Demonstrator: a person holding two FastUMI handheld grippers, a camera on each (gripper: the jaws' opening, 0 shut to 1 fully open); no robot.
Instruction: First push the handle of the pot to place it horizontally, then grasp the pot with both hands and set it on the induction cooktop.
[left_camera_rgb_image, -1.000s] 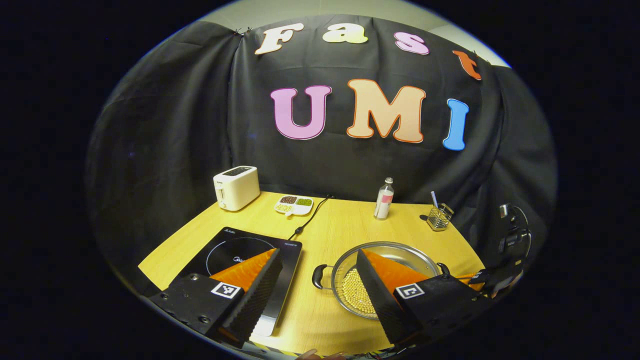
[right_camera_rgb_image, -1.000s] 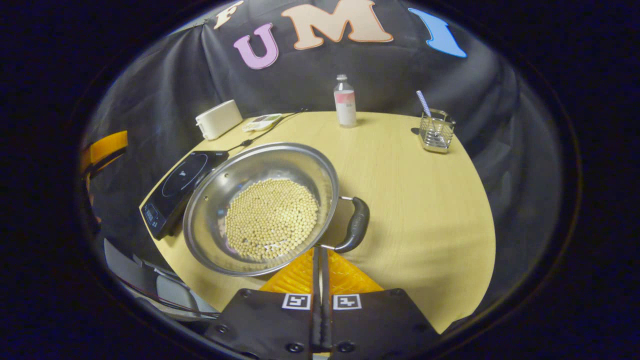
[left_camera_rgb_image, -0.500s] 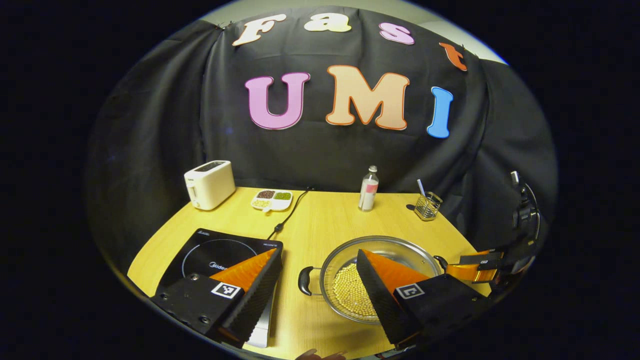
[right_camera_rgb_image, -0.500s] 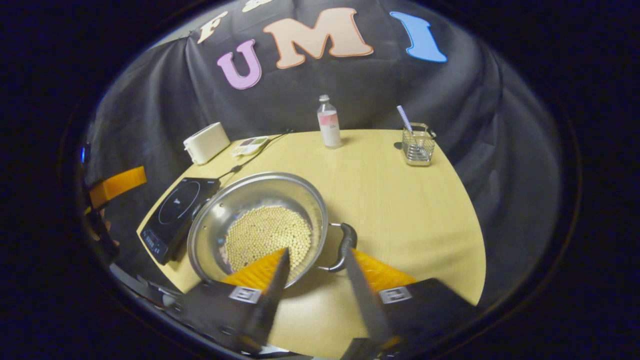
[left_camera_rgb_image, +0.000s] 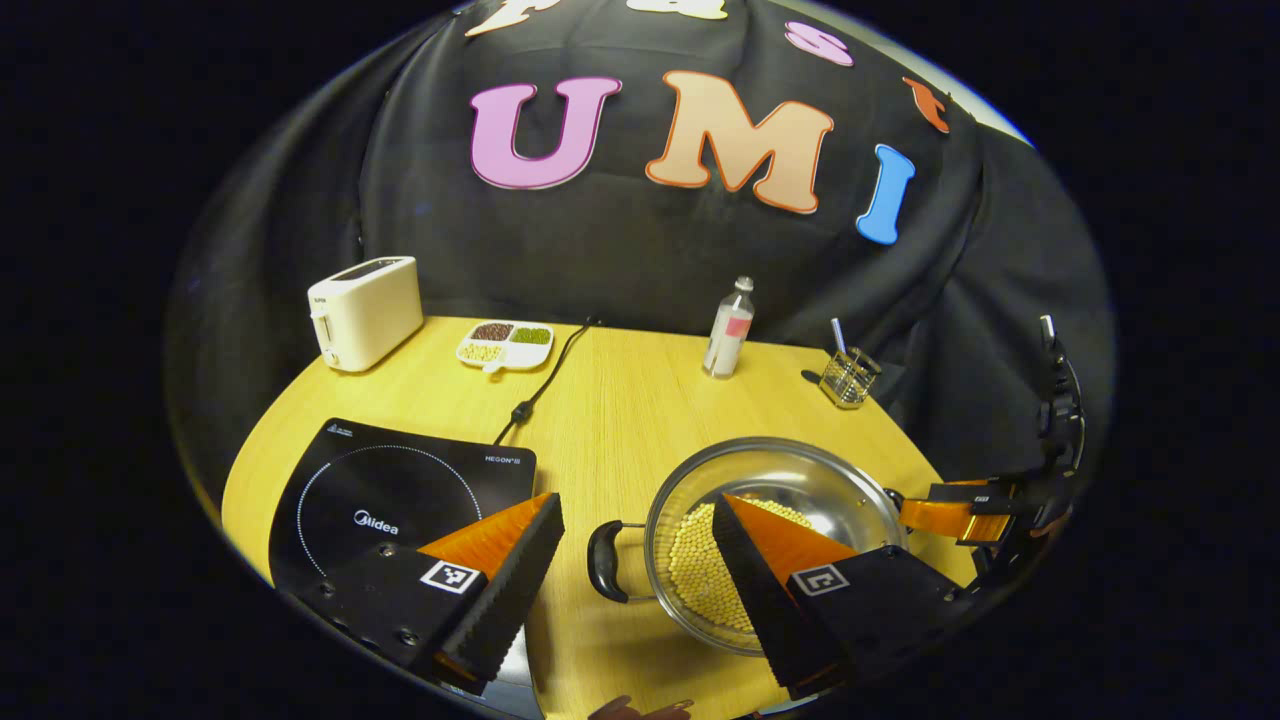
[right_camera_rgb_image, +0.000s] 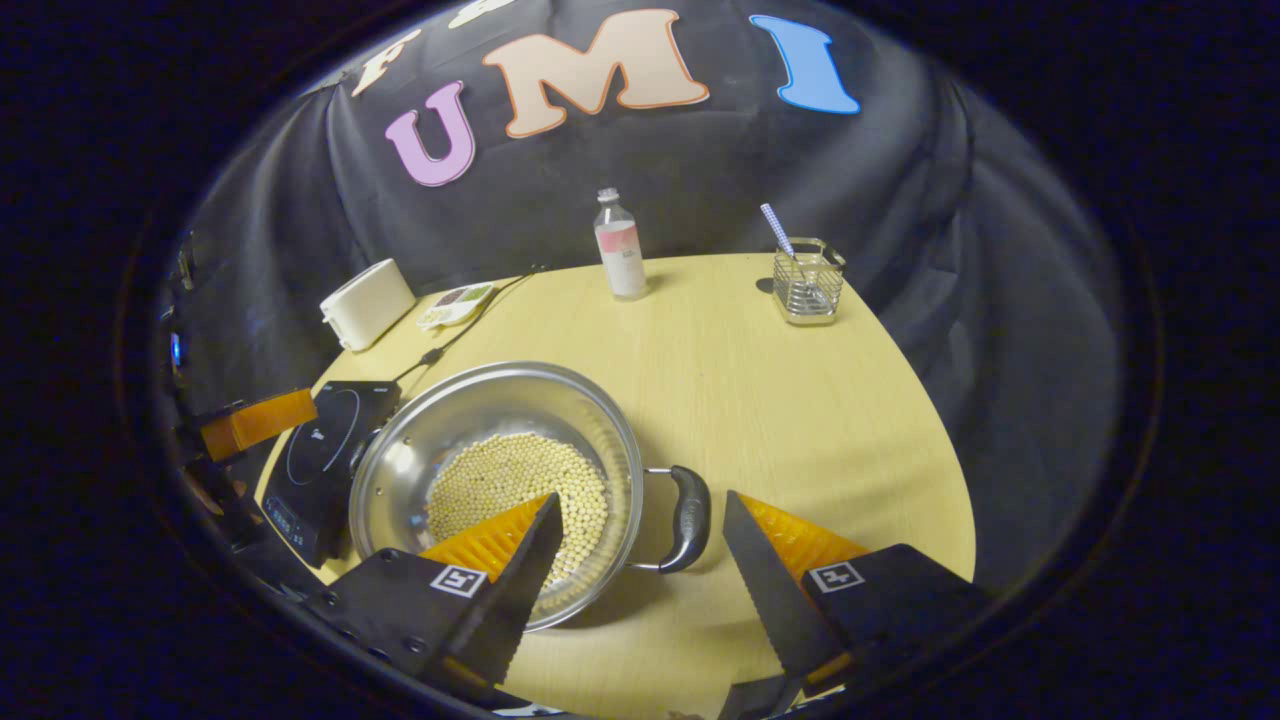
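Observation:
A steel pot (left_camera_rgb_image: 800, 478) with pale beans (left_camera_rgb_image: 700, 565) in it stands on the wooden table (left_camera_rgb_image: 620, 420). Its two black handles point sideways. My left gripper (left_camera_rgb_image: 638, 505) is open, and the pot's left handle (left_camera_rgb_image: 603, 560) lies between its fingers without touching them. My right gripper (right_camera_rgb_image: 641, 502) is open too, its fingers on either side of the right handle (right_camera_rgb_image: 690, 505) and clear of it. The black induction cooktop (left_camera_rgb_image: 400, 485) lies left of the pot. The right gripper (left_camera_rgb_image: 955, 512) also shows at the pot's far side, and the left gripper (right_camera_rgb_image: 255, 423) beyond the cooktop (right_camera_rgb_image: 325, 450).
Along the back of the table stand a white toaster (left_camera_rgb_image: 362, 310), a divided dish of beans (left_camera_rgb_image: 505, 343), a small bottle (left_camera_rgb_image: 728, 340) and a wire holder (left_camera_rgb_image: 848, 375). The cooktop's cord (left_camera_rgb_image: 535, 395) runs toward the back wall.
My right gripper went from shut at the pot's handle to open around it. The pot has turned so its handles lie sideways. My left gripper came closer to the left handle.

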